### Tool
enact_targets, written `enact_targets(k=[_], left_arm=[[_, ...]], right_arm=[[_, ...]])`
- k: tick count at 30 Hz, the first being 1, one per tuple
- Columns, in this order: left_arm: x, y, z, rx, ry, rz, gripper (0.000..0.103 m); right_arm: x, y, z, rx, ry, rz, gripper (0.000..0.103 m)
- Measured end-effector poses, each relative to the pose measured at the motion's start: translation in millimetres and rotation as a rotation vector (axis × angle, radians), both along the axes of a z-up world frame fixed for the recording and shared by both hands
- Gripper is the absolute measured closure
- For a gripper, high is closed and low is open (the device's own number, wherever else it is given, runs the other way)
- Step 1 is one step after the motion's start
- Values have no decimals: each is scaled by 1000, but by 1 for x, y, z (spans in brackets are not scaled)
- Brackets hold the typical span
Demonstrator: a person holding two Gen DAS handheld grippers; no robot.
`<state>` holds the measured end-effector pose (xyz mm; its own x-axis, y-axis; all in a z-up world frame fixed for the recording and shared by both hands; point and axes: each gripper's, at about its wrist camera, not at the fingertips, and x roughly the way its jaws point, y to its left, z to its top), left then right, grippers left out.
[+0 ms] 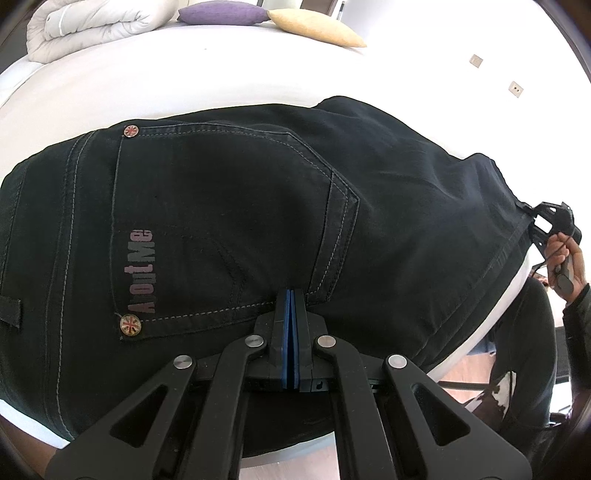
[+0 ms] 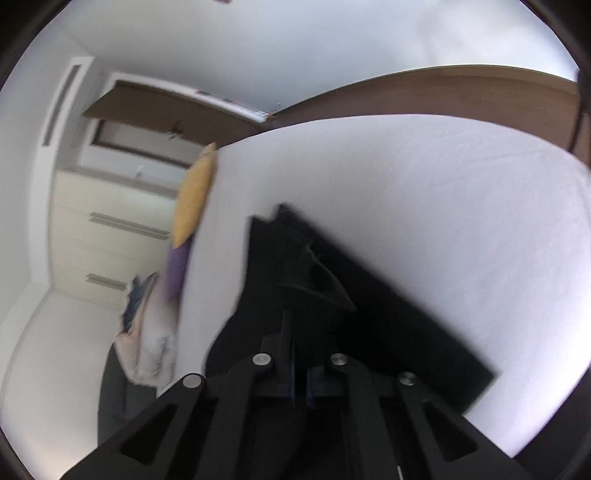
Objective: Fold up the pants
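A pair of black denim pants (image 1: 229,206) lies spread across the white bed (image 1: 221,85), back pocket up, its "AboutMe" print (image 1: 140,271) and 2 Union Jack rivets showing — the garment reaches to the near edge of the mattress. The left gripper (image 1: 291,295) rests on the pocket's lower seam, its blue-padded fingers pressed together with no cloth visibly between them. At the bed's right edge the right gripper (image 1: 533,216), held in the person's hand (image 1: 565,258), is clamped on the end of the pants. In the blurred right wrist view the right gripper's dark fingers sit close together on a bunched peak of the black fabric (image 2: 314,273). Along the far edge lie a purple cushion (image 1: 221,13), a yellow cushion (image 1: 314,27) and a folded pale quilted duvet (image 1: 96,26).
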<state>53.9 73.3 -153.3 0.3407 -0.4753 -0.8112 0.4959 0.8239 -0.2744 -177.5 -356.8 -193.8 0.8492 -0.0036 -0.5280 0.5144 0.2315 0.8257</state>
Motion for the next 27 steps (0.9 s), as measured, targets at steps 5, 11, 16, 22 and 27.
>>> enact_targets(k=[5,11,16,22,27], left_arm=[[2,-2,3,10,-3,-8,103],[3,1,3,-2,-3,-11,103],[1,5,3,-13,0,-7,103],[-2,6,3,-21,1,2,103],[-7,10,4,-33,2,9,103]], right_arm=[[-24,3,-2,-32,30,-37,101],[-30,1,-10,0,27,-43,102],[-36,-1,-12,24,11,-35,103],[-33,0,-11,-7,28,-23,103],[-34,0,-10,-4,30,-20,103]])
